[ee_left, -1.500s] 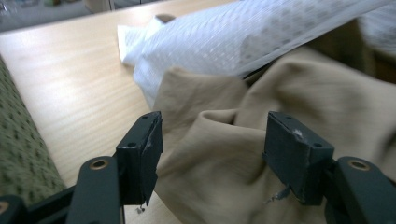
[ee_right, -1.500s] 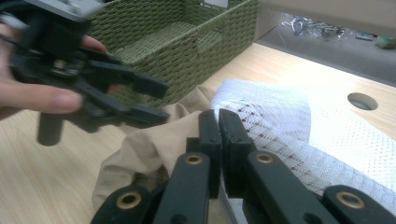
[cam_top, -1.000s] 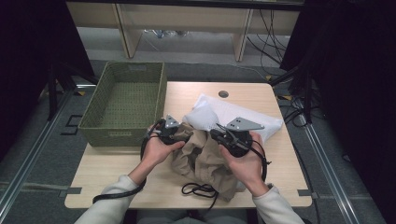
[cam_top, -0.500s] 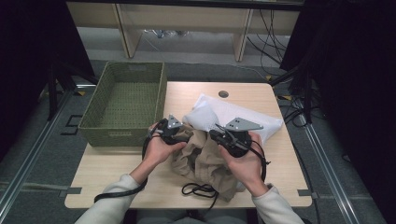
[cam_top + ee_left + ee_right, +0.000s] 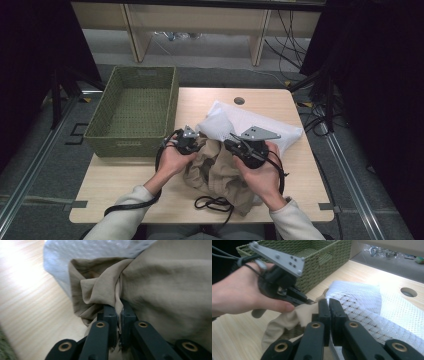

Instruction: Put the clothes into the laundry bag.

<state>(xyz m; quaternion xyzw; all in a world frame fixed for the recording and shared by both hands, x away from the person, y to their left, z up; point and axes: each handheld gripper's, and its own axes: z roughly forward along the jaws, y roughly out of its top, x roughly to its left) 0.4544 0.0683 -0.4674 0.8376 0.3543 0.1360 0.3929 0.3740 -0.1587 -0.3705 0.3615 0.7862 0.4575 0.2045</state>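
On table beside basket [image 5: 132,112], left gripper [image 5: 118,312] jaws just closed, pinching beige cloth [image 5: 155,290]; right gripper [image 5: 329,306] fully closed against white cloth [image 5: 367,315], grip unclear

The high view is evenly lit over the wooden table [image 5: 280,107], while its surroundings sink into near black. In the left gripper view, glare bleaches the tabletop at upper left and the black jaws are soft with blur. The right gripper view shows a bright patch of glare near the table's hole [image 5: 408,292].

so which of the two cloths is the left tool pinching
The tan cloth, bunched at the table's near edge; a fold sits between the left tool jaws. The white cloth lies behind it.
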